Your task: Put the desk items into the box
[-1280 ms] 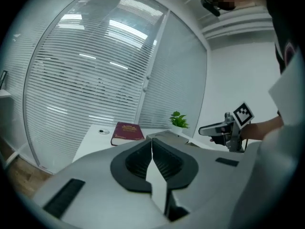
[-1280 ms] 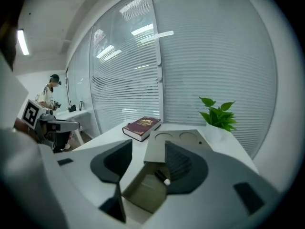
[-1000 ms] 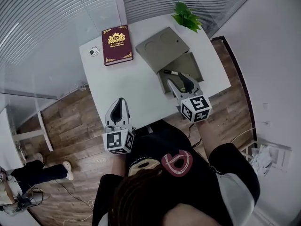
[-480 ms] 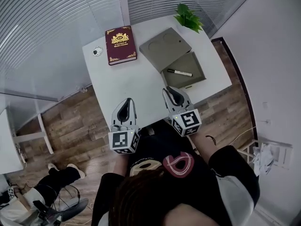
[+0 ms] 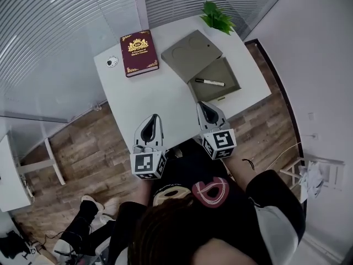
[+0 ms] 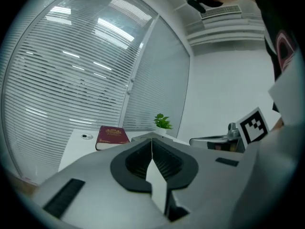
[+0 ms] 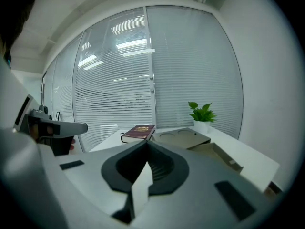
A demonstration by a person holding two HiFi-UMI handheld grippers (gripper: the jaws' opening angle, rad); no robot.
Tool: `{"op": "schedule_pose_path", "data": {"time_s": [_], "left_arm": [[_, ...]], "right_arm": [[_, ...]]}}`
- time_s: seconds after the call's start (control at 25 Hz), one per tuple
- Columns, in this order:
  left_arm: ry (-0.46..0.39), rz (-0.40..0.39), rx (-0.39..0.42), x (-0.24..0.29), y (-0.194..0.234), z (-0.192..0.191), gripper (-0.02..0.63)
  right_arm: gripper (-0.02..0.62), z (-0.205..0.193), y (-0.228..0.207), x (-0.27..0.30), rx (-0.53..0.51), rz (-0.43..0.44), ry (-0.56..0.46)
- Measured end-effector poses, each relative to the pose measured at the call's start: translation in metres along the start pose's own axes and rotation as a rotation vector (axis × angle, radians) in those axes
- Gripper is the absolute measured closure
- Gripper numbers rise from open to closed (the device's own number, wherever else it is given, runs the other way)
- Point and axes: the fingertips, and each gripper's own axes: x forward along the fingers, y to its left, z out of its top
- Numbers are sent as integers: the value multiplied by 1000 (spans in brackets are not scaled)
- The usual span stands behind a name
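We see a white table (image 5: 160,98) from above. The box (image 5: 222,72) sits open at the right side of the table, and a pen (image 5: 209,82) lies inside it. The flat lid (image 5: 191,53) lies just up and left of the box, touching it. A dark red book (image 5: 138,52) lies on the table near the top left, outside the box and apart from the lid. A small round thing (image 5: 112,61) sits just left of the book. A green plant (image 5: 216,16) stands at the top right corner. We hold the left gripper (image 6: 152,141) low in the middle of the head view, at the near edge of the table. Its jaws are pressed together with nothing between them. The right gripper (image 7: 146,144) is beside it on the right, just below the box. Its jaws have just been closing and now meet, and they hold nothing.
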Motion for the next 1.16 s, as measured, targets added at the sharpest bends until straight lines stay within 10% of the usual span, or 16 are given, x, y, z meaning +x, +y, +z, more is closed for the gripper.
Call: {"op": "schedule_pose_path", "data": {"time_s": [1.16], "left_arm": [[36,-24,11,20,-6,-10,586]], "right_arm": [[586,-4,-19,5,-68,-22,21]]}}
